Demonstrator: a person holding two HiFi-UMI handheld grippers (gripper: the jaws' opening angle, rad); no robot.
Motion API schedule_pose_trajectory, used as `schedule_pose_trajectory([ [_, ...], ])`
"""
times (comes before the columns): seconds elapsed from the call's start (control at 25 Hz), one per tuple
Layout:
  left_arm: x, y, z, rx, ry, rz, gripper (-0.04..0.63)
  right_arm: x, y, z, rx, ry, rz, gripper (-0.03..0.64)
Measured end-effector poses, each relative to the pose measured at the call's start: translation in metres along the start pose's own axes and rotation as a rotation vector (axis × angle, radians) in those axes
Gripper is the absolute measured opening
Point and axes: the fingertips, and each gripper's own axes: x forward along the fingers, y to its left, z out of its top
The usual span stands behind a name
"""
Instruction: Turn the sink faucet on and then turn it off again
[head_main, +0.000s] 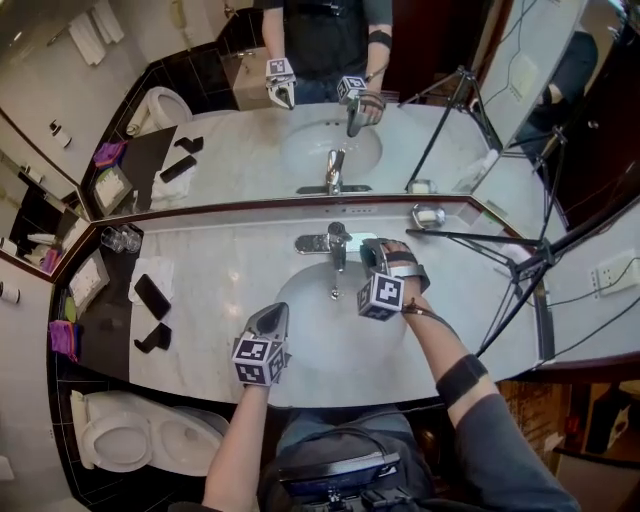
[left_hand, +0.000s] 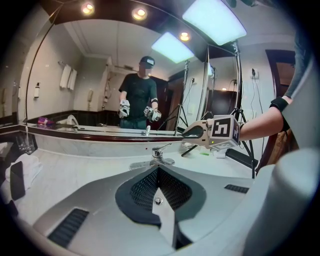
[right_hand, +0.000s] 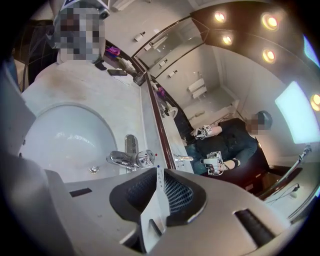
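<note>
Faucet (head_main: 335, 244) position decides the next move. In the head view it stands at the back edge of the marble table (head_main: 215, 262), centred behind the sink (head_main: 318, 335) and just under the mirror (head_main: 250, 150). Its spout runs down the frame from the mirror side toward the basin. I cannot make out which way the lever on top points, and no stream of water shows.

The right gripper (head_main: 373, 252) is clearly the nearer one. Its tip lies just right of the faucet body and about level with the spout, close beside it, though I cannot tell whether it touches. In the right gripper view the chrome fitting sits just ahead of the jaws and off to their left, not in line with them. The jaws are together with nothing between them. To work the lever, this gripper would have to shift left in the frame and either press with its closed tip or spread its jaws around the handle.

The left gripper (head_main: 270, 322) hangs over the lower left part of the basin rim, well apart from the faucet, which lies up and to the right of it. In the left gripper view it points almost straight at the fitting. Its jaws are also together and hold nothing.

By this layout, the lever is the right hand's job.
</note>
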Motion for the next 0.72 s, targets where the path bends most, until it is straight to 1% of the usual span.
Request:
schedule_pose_trajectory([
  [0.2,-0.001,-0.004,0.006,0.013,-0.012,-0.021,-0.012,-0.040,-0.004,-0.019,0.171,0.019,-0.041,0.020],
  [0.28,-0.002,-0.005,0.008,0.020,-0.015,-0.029,-0.012,-0.058,-0.003,-0.025,0.258,0.023,-0.046,0.018],
  [0.4,-0.006,-0.006,0.010,0.026,-0.017,-0.037,-0.012,-0.082,0.003,-0.037,0.437,0.013,-0.040,0.018],
  [0.6,-0.008,-0.009,0.014,0.024,-0.025,-0.044,-0.012,-0.113,0.010,-0.066,0.813,-0.026,-0.039,0.018],
  [0.64,-0.009,-0.009,0.015,0.024,-0.025,-0.044,-0.012,-0.120,0.010,-0.071,0.869,-0.028,-0.043,0.018],
  [0.72,-0.010,-0.008,0.016,0.023,-0.028,-0.041,-0.012,-0.131,0.014,-0.080,0.942,-0.025,-0.049,0.018],
])
